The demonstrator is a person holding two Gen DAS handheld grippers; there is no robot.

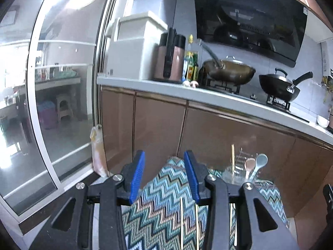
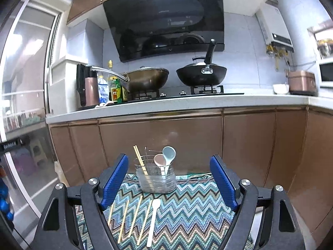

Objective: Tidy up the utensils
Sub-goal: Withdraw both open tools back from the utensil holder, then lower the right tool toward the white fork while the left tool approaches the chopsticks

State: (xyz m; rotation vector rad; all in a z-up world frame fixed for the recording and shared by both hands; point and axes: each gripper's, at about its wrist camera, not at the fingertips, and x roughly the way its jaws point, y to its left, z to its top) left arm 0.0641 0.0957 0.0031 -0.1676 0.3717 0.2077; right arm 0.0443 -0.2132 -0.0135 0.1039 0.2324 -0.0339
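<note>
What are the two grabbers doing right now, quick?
Left gripper: open, holding nothing.
Right gripper: open wide, holding nothing.

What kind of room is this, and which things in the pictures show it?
Most likely a home kitchen. A black range hood hangs over a gas stove with two woks, oil bottles stand on the white counter, and a utensil holder sits on a zigzag cloth.
</note>
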